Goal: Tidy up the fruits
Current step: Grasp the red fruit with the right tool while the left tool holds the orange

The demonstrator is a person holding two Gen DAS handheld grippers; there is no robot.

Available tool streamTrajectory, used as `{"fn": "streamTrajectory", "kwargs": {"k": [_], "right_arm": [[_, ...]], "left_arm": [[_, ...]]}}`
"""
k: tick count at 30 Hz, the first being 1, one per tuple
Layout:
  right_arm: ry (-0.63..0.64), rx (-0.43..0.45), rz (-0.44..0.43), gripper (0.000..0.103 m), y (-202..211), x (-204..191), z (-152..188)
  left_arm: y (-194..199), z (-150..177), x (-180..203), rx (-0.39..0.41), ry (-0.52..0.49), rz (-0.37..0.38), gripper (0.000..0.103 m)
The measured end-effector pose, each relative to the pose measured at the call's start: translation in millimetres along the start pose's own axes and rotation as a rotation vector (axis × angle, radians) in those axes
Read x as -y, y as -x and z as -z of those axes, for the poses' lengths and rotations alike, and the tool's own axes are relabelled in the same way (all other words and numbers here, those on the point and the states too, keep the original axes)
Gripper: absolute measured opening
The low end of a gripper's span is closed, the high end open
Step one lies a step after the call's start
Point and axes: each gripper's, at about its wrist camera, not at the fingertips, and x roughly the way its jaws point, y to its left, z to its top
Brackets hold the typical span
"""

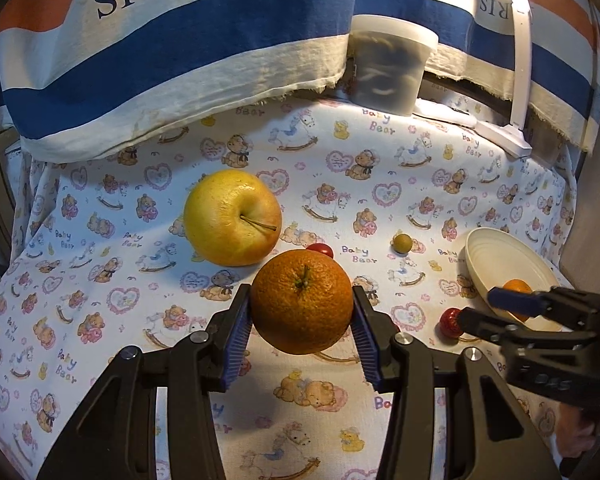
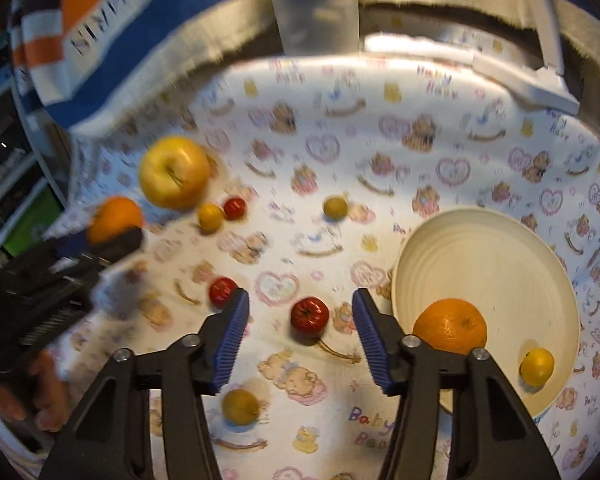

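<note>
Baby-bear cloth (image 2: 440, 128); only right wrist shows bowl's (image 2: 500, 248) lemon (image 2: 537, 367).

Left gripper (image 1: 302, 312) clamped on an orange (image 1: 301, 301), one blue ribbed pad at 9 o'clock of the fruit, the other at 3 o'clock, fruit lifted clear of the surface. Right gripper (image 2: 300, 320) spread wide, pads apart at 9 and 3 o'clock of a small red fruit (image 2: 309, 315), touching neither side. Bare fingers (image 2: 46, 396) visible behind the left gripper, at 8 o'clock in the right wrist view.
</note>
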Motion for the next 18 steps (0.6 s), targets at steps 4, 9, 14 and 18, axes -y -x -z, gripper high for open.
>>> {"fn": "streamTrajectory", "kwargs": {"k": [4,9,14,18], "right_arm": [[0.010,-0.036,0.032,0.044,-16,-4,3],[-0.001,-0.082,0.050,0.043,-31,-4,4],[-0.004,-0.092,0.052,0.033,-37,-2,5],[-0.016,-0.078,0.047,0.028,-35,0,6]], "left_arm": [[-2,1,0,-0.008,0.001,-0.001,0.046],[-2,1,-1,-0.010,0.007,-0.003,0.046],[-5,2,-2,-0.020,0.007,-0.003,0.046],[-5,2,0,-0.015,-0.002,-0.002,0.046]]}}
